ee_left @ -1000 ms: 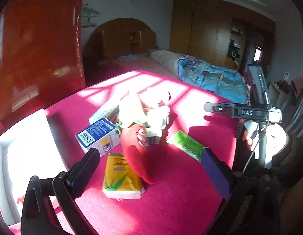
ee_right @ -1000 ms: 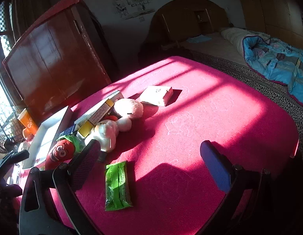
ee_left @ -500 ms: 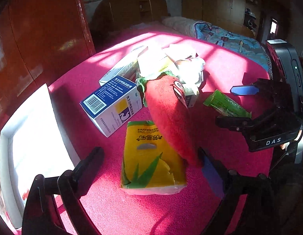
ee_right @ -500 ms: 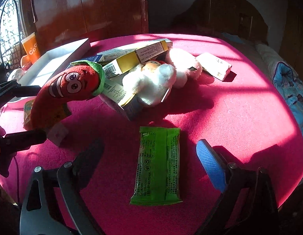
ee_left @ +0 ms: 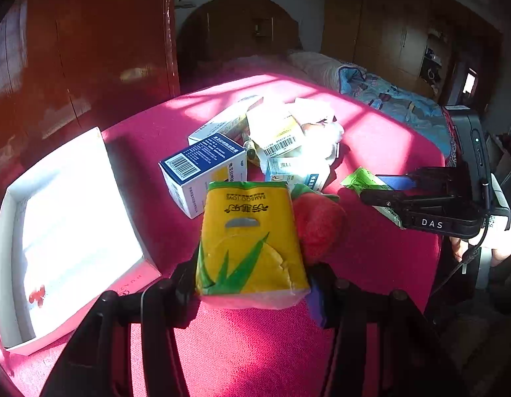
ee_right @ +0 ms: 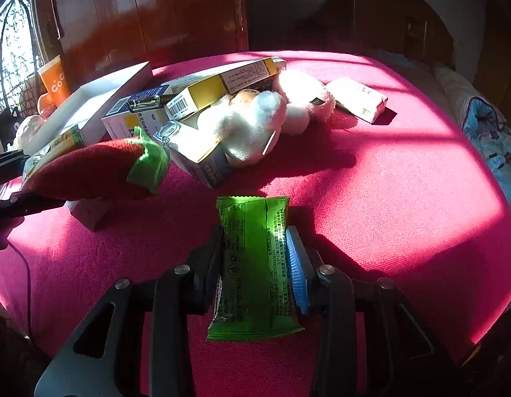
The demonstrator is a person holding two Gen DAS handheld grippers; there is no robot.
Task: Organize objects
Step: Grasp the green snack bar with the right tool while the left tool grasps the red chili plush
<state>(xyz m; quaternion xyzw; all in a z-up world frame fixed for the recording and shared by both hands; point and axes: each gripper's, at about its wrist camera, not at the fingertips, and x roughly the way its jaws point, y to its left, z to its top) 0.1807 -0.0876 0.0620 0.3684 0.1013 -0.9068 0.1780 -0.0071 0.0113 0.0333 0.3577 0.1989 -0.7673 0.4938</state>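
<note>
Yellow tissue pack is sitting between the fingers of the left gripper, w/ both fingers pressing in on its sides near the bottom edge; pack is standing tilted over the pink tablecloth. Red plush toy w/ green leafy top is lying right against the pack's right side, touching it; can't tell if the gripper is also catching it. In the right wrist view that red plush toy is hanging at far left next to the left gripper's dark fingers.

Green snack packet is being pinched by the right gripper, black finger on its left edge & blue-padded finger on its right edge, packet lengthwise along the fingers. In the left wrist view the right gripper is showing at right, marked DAS, w/ the green snack packet poking out toward the pile.

Behind, a pile is sitting mid-table: blue & white box, long yellow box, white plush toy, small white box just beside the plush, off to the right. White open box lid is lying on the left of the table, near the blue & white box but apart. Dark red wooden cabinet is standing behind the table; bed w/ blue quilt is at far right.
</note>
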